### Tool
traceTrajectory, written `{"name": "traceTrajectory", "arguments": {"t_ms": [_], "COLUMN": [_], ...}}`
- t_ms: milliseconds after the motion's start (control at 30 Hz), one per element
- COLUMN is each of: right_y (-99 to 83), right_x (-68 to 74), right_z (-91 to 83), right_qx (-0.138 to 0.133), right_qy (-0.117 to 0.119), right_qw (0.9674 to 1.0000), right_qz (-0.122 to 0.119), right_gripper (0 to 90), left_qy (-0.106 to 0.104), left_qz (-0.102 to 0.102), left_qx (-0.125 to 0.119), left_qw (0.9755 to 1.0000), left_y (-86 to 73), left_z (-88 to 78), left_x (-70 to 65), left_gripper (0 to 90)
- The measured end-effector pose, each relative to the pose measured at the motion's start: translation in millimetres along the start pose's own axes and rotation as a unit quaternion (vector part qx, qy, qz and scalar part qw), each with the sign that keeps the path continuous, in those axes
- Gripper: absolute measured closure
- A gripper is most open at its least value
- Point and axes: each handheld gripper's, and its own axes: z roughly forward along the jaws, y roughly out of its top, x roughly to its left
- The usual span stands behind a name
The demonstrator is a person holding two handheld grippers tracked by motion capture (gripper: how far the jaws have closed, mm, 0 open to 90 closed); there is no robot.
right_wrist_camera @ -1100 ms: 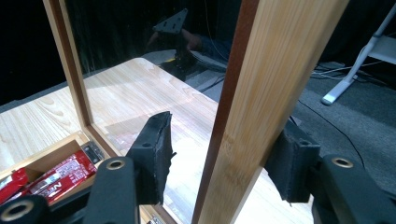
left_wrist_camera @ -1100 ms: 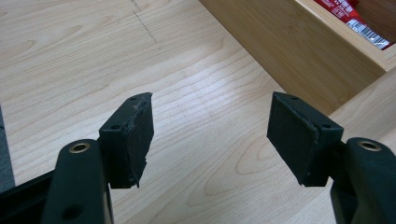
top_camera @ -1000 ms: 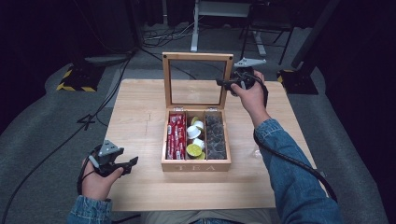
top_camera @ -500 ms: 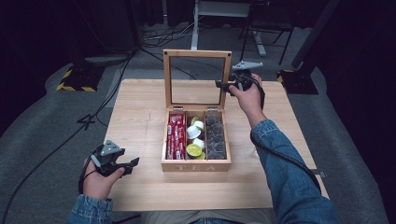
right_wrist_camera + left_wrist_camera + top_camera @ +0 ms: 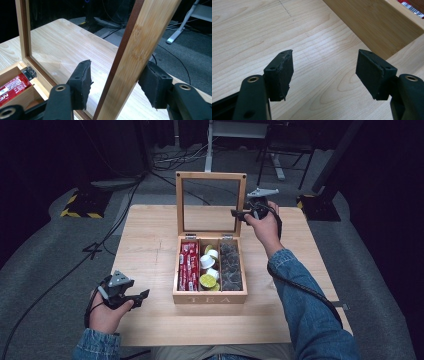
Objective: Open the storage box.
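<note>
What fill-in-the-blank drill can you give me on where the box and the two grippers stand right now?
1. The lid of the wooden box stands ____.
2. The right gripper has its jaws on either side of the lid's ____ frame.
3. The left gripper hovers over the table with ____ between its jaws.
4. The red packets fill the box's ____ compartment in the high view.

Missing words: open; side; nothing; left
</note>
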Motion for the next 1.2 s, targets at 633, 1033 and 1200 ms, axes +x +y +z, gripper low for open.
{"name": "traceTrajectory", "arguments": {"t_ms": [633, 1033, 1200], "right_y": [-10.6, -3.6, -6.0], "right_x": [-3.4, 10.8, 19.9], "right_z": [5.0, -39.8, -64.9], "right_qx": [0.018, 0.003, 0.003], "right_qy": [-0.011, 0.004, 0.026], "right_qw": [0.9998, 0.9998, 0.9996], "right_qz": [-0.002, -0.017, -0.013], "right_gripper": [37.8, 34.4, 34.3], "left_qy": [-0.003, -0.020, -0.022], "left_qz": [-0.002, -0.007, -0.003], "left_qx": [0.000, 0.002, -0.001], "left_qw": [1.0000, 0.9998, 0.9997], "left_y": [2.0, 15.7, 26.9], "left_z": [2.7, 12.9, 14.8], "left_x": [1.5, 6.1, 8.6], "left_gripper": [30.7, 30.2, 29.5]}}
